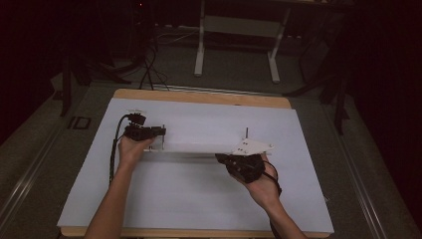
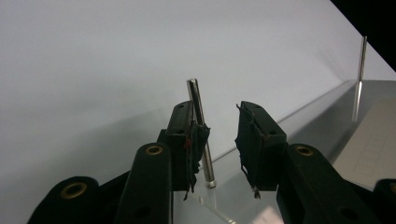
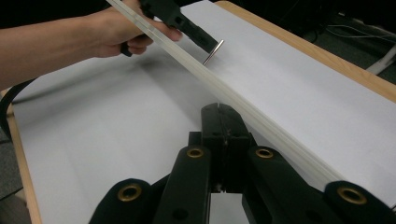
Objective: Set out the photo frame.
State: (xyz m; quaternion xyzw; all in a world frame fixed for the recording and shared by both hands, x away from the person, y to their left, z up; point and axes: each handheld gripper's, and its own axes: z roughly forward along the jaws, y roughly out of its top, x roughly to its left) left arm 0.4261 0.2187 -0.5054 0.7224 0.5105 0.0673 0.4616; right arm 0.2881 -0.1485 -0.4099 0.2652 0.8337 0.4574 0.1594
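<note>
A person sits at a desk (image 1: 199,97) with a big white sheet (image 1: 199,199) spread over it. Each hand holds a black tool. The left tool (image 1: 160,131) is on the left side of the desk, held by the left hand (image 1: 130,149). In the left gripper view, the left tool (image 2: 222,130) has its two jaws apart, with a gap between them. A thin shiny metal pin (image 2: 201,135) stands up in that gap, right against the left jaw. The pin stands on a clear plastic plate (image 2: 299,121) that lies flat on the white sheet. A second metal pin (image 2: 359,77) stands at the far end of the clear plate. From the high view, the clear plate (image 1: 194,147) runs across the middle of the desk between the two hands. The right tool (image 1: 219,157) is near the right end of the plate, held by the right hand (image 1: 263,186), with a light three-cornered plate (image 1: 251,147) on top. In the right gripper view, the right tool (image 3: 223,122) has its jaws pressed together. I cannot tell if anything is between them. The long edge of the clear plate (image 3: 224,91) runs just beside that tool, up to the other hand (image 3: 116,30).
</note>
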